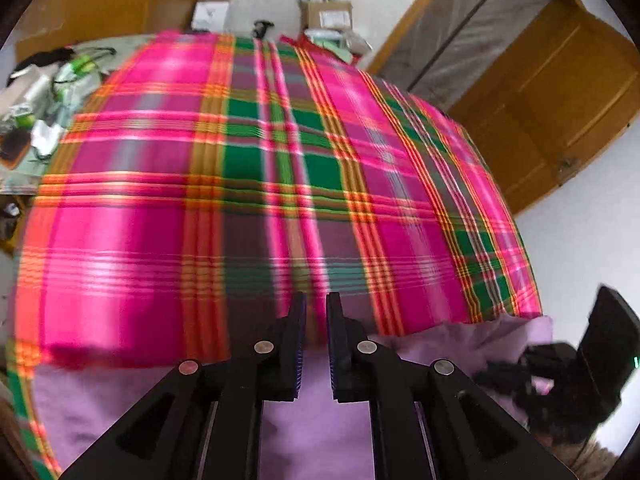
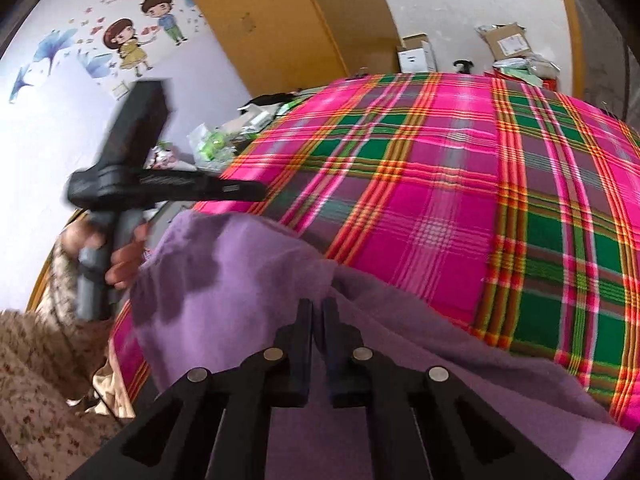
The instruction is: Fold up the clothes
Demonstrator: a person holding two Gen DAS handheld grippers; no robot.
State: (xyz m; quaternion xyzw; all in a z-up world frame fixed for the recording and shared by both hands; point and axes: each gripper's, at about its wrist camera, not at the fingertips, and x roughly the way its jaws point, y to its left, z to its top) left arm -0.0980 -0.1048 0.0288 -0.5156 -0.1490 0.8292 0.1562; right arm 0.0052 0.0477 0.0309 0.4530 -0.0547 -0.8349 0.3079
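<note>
A purple garment (image 1: 100, 400) (image 2: 240, 280) lies crumpled at the near edge of a bed covered by a pink and green plaid sheet (image 1: 240, 160) (image 2: 440, 200). My left gripper (image 1: 316, 300) hovers over the garment's far edge with only a narrow gap between its fingers and nothing in it. The right wrist view shows the left gripper (image 2: 260, 192) lifted clear of the cloth, gripped by a hand (image 2: 120, 264). My right gripper (image 2: 318, 304) is shut on a raised ridge of the purple garment. The right gripper (image 1: 492, 376) appears blurred at the garment's right end.
Loose clutter (image 1: 40, 92) lies along the bed's left side. Cardboard boxes (image 1: 328, 14) stand against the far wall. A wooden door (image 1: 552, 100) is to the right of the bed. A floral-patterned sleeve (image 2: 40, 360) fills the lower left.
</note>
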